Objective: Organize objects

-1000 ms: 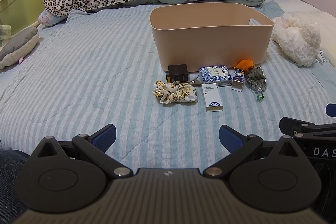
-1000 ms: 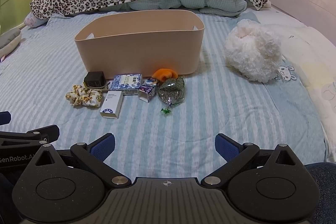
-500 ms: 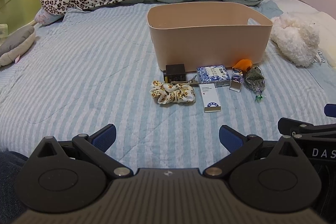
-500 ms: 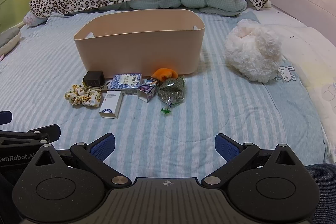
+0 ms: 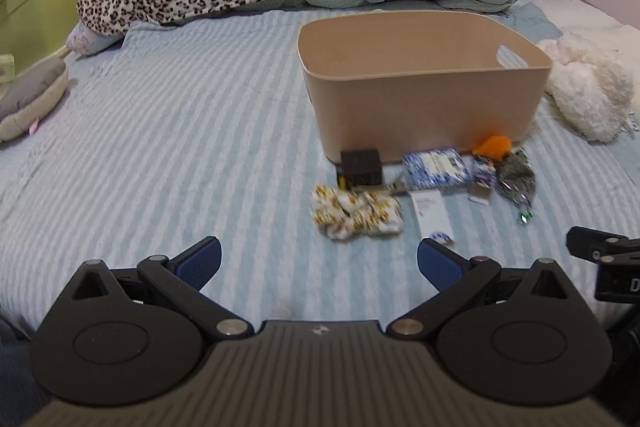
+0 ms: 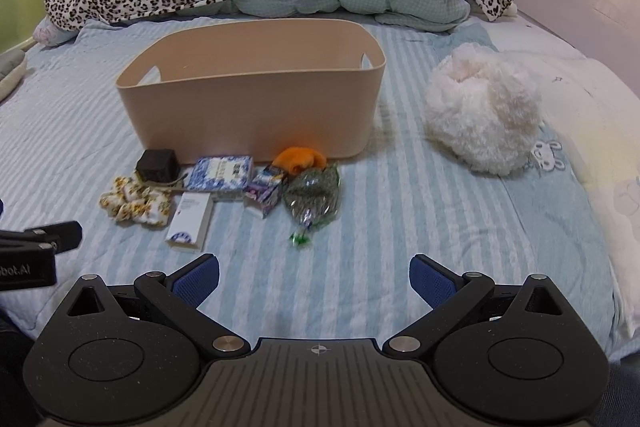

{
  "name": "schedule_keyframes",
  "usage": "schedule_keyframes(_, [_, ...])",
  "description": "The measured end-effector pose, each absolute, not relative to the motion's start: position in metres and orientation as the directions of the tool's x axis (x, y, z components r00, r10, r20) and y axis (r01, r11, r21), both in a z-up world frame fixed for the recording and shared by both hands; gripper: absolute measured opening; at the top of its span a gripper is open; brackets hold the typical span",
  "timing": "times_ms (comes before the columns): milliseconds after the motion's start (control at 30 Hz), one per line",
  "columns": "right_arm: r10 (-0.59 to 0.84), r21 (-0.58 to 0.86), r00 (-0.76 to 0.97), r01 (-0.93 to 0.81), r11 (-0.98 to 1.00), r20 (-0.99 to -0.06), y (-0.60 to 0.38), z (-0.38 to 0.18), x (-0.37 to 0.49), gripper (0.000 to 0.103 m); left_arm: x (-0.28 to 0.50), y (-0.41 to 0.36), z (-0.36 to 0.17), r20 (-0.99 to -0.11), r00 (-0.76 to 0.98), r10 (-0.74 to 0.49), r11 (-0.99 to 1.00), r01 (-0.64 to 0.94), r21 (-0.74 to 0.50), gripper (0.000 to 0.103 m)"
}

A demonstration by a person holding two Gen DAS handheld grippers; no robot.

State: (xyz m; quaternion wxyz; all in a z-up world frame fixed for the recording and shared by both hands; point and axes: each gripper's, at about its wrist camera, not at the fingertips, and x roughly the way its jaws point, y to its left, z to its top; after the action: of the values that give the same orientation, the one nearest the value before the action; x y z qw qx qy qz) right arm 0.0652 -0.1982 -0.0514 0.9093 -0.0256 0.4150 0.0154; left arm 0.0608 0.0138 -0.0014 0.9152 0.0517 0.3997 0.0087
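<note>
Two grippers hover low over a bed (image 5: 180, 131) covered in a pale blue striped quilt: the left gripper (image 5: 319, 262) and the right gripper (image 6: 314, 274) both have their blue-padded fingers spread wide apart, holding nothing. Ahead of them stands a beige oval plastic bin (image 6: 256, 111) with cut-out handles. A row of small items lies just in front of its near wall: a black cube-shaped box (image 6: 157, 166), a floral fabric scrunchie (image 6: 135, 205), a white slim carton (image 6: 191, 219), a blue-and-white patterned box (image 6: 222, 173), a small purple box (image 6: 267, 189), an orange soft object (image 6: 299, 158) touching the bin, and a clear packet of green-grey contents (image 6: 314, 197). A fluffy white plush toy (image 6: 482, 113) sits to the right, well apart from the row.
</note>
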Motion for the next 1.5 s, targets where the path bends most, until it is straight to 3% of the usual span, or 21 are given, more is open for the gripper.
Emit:
schedule_keyframes(167, [0.032, 0.009, 0.646, -0.04, 0.999, -0.763, -0.201, -0.054, 0.089, 0.103, 0.092, 0.021, -0.001, -0.764, 0.643, 0.051, 0.995, 0.029, 0.091, 0.103])
schedule_keyframes(367, [0.0, -0.046, 0.618, -0.057, 0.997, -0.786, -0.193, -0.068, 0.12, 0.103, 0.13, 0.022, -0.011, -0.783, 0.617, 0.071, 0.993, 0.032, 0.115, 0.103])
schedule_keyframes(567, [-0.032, -0.087, 0.571, -0.07, 0.994, -0.82, -0.192, -0.089, 0.153, 0.103, 0.165, 0.023, -0.042, -0.839, 0.539, 0.077, 0.994, 0.027, 0.109, 0.103])
schedule_keyframes(700, [-0.006, -0.031, 0.532, -0.038, 0.999, -0.847, -0.202, -0.104, 0.17, 0.103, 0.181, 0.03, -0.063, -0.878, 0.473, 0.073, 0.997, -0.018, 0.074, 0.103])
schedule_keyframes(1167, [-0.028, -0.051, 0.478, -0.034, 0.998, -0.878, -0.2, -0.141, 0.189, 0.098, 0.196, 0.045, -0.097, -0.922, 0.386, 0.014, 1.0, -0.004, 0.014, 0.103])
schedule_keyframes(1300, [-0.015, -0.038, 0.504, -0.035, 0.999, -0.863, -0.199, -0.138, 0.184, 0.079, 0.191, 0.056, -0.096, -0.916, 0.4, -0.027, 1.0, -0.003, -0.031, 0.103])
schedule_keyframes(1333, [-0.014, -0.035, 0.513, -0.031, 0.999, -0.858, -0.199, -0.137, 0.183, 0.069, 0.188, 0.059, -0.095, -0.913, 0.407, -0.032, 0.999, -0.004, -0.037, 0.102])
schedule_keyframes(1433, [0.011, -0.001, 0.528, -0.022, 1.0, -0.849, -0.2, -0.135, 0.179, 0.051, 0.18, 0.061, -0.089, -0.899, 0.436, -0.031, 1.0, 0.015, -0.027, 0.083])
schedule_keyframes(1500, [0.013, 0.006, 0.537, -0.015, 1.0, -0.844, -0.201, -0.132, 0.176, 0.041, 0.175, 0.063, -0.086, -0.886, 0.462, -0.04, 0.999, 0.039, -0.025, 0.059])
